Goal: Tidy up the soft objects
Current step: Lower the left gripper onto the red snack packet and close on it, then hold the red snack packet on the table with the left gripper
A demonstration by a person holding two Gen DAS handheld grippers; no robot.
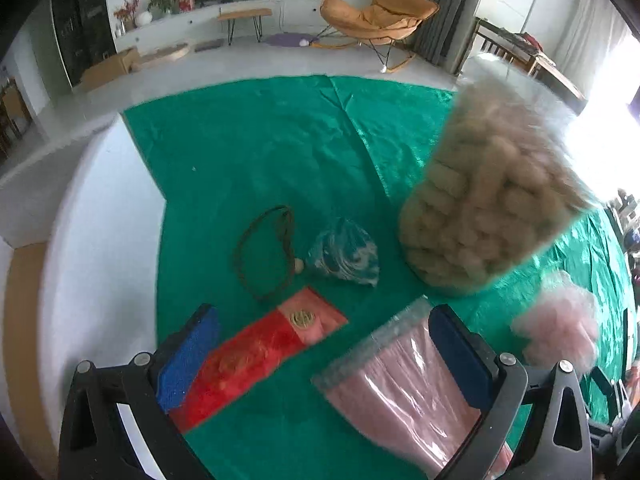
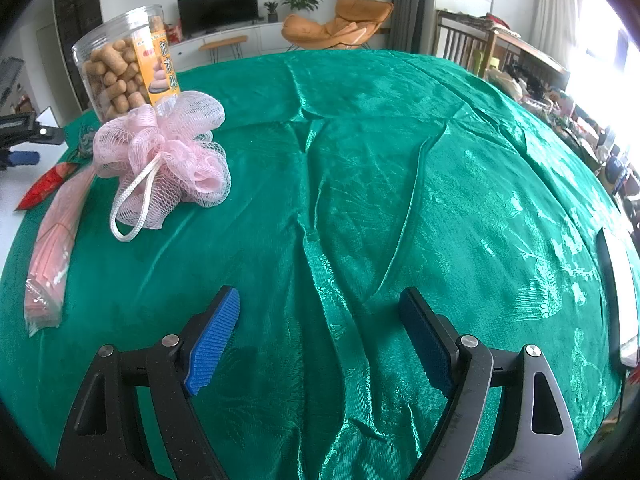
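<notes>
My left gripper (image 1: 324, 344) is open above the green cloth, with a red fabric pouch (image 1: 256, 352) and a pink plastic packet (image 1: 404, 384) lying between its fingers. A blue-white patterned pouch (image 1: 346, 254) with a brown cord (image 1: 264, 252) lies ahead of it. A pink mesh bath pouf (image 2: 164, 156) sits left of my right gripper (image 2: 320, 328), which is open and empty over bare cloth. The pouf also shows blurred in the left wrist view (image 1: 560, 320). The pink packet (image 2: 56, 236) and red pouch (image 2: 42, 186) show at the far left in the right wrist view.
A clear jar of tan snacks (image 1: 488, 200) stands on the green tablecloth (image 2: 360, 184), just behind the pouf (image 2: 124, 60). White table surface (image 1: 104, 240) shows left of the cloth. A white object (image 2: 620, 292) lies at the right edge.
</notes>
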